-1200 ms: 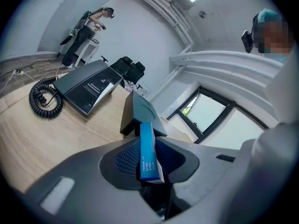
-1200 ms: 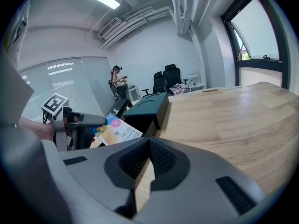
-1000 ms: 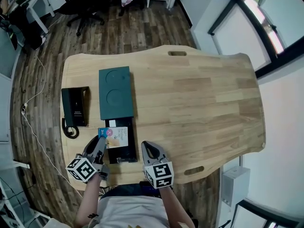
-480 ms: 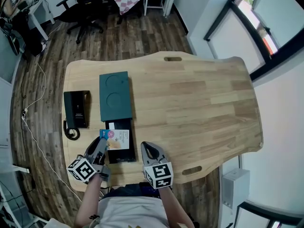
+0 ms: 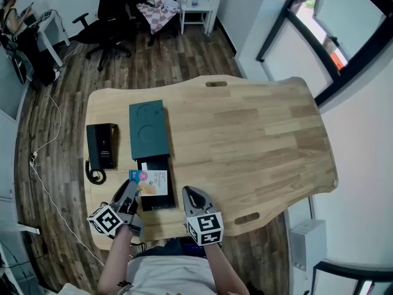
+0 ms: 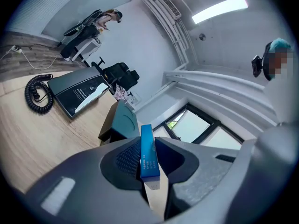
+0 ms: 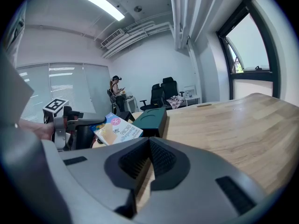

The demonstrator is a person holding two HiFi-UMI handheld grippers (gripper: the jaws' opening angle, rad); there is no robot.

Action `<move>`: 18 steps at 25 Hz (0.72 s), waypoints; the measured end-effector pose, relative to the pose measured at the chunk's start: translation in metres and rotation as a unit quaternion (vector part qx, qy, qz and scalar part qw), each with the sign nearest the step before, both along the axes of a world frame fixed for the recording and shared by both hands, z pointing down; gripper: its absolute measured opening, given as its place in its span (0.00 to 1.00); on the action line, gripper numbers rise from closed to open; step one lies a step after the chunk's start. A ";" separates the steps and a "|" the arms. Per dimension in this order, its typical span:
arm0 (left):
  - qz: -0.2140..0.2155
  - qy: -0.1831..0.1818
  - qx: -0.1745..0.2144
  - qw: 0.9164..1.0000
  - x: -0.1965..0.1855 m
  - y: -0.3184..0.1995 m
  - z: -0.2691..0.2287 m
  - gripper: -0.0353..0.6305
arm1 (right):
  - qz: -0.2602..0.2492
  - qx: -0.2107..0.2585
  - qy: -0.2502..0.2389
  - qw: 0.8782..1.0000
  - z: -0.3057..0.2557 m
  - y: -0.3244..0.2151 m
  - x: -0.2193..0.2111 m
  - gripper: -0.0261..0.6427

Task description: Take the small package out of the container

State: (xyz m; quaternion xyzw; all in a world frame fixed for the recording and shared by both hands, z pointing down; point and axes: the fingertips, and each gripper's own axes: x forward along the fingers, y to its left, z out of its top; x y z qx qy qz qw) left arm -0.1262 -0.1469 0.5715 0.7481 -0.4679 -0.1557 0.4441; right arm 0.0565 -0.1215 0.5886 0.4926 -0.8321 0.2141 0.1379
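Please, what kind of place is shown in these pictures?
Probably an office or lab room: a corded desk phone on a large wooden table, swivel office chairs on the wood floor beyond it, and tall windows.

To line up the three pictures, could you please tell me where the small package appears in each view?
Head view: small package left of centre, below the dark green box.
Left gripper view: small package edge-on at lower centre.
Right gripper view: small package left of centre.
Shared landmark: dark green box.
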 end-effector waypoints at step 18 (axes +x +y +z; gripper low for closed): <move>-0.011 0.097 0.031 0.995 -0.004 0.019 -0.066 0.19 | 0.028 0.066 -0.002 0.997 -0.056 0.010 0.003 0.05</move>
